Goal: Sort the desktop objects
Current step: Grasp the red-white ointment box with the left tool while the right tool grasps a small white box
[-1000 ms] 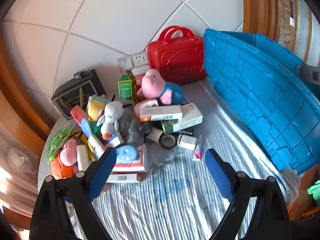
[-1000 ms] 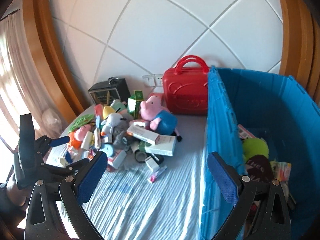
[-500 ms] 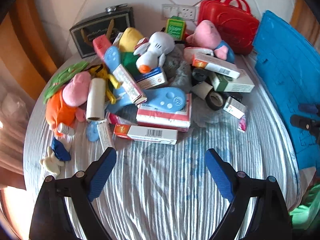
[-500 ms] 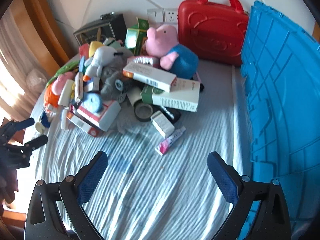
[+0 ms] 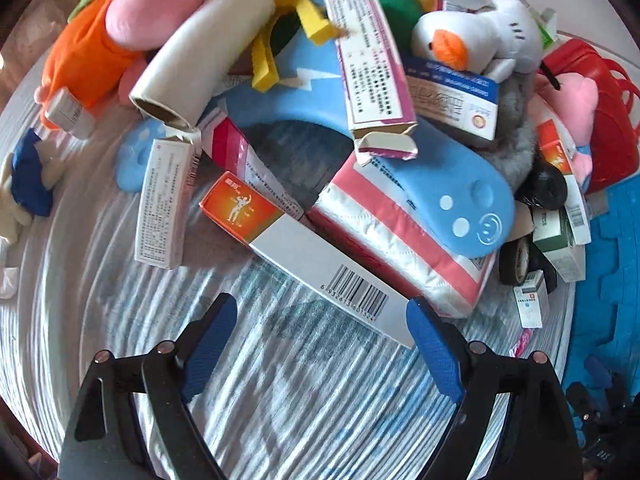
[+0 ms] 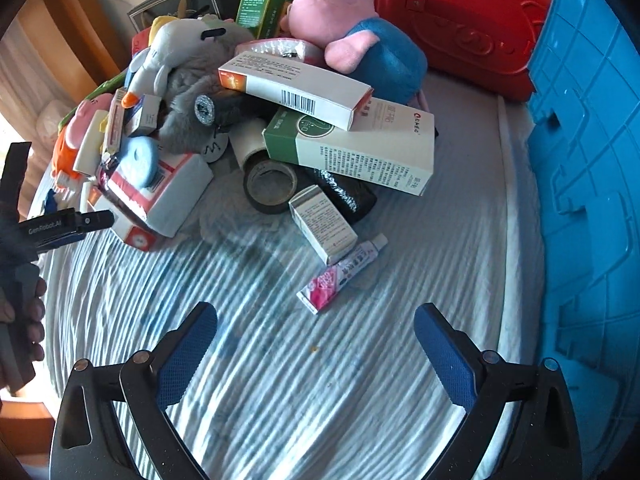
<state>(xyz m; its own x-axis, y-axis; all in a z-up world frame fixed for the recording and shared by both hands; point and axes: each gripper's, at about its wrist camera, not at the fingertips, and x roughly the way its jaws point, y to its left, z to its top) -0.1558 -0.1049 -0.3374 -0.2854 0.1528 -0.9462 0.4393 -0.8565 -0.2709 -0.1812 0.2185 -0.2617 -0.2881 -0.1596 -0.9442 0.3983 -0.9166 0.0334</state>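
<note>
A heap of boxes, plush toys and small items lies on a striped cloth (image 6: 320, 380). My left gripper (image 5: 320, 316) is open, its blue pads either side of the barcode end of a long white and orange box (image 5: 304, 256); they do not grip it. Behind the box lie a pink and white pack (image 5: 400, 240) and a blue toy controller (image 5: 452, 196). My right gripper (image 6: 316, 332) is open and empty above the cloth, just short of a pink tube (image 6: 340, 276) and a small white box (image 6: 324, 224). The left gripper also shows in the right wrist view (image 6: 96, 220).
A blue crate (image 6: 592, 160) stands at the right. A red case (image 6: 460, 20) stands at the back. A pink pig plush (image 6: 352, 28), a green and white box (image 6: 352, 148), a tape roll (image 6: 272, 184) and a white duck plush (image 5: 476, 36) are in the heap.
Both grippers have dropped down and forward towards the heap. The left one now straddles the end of the long white and orange box. The right one has closed in on the pink tube.
</note>
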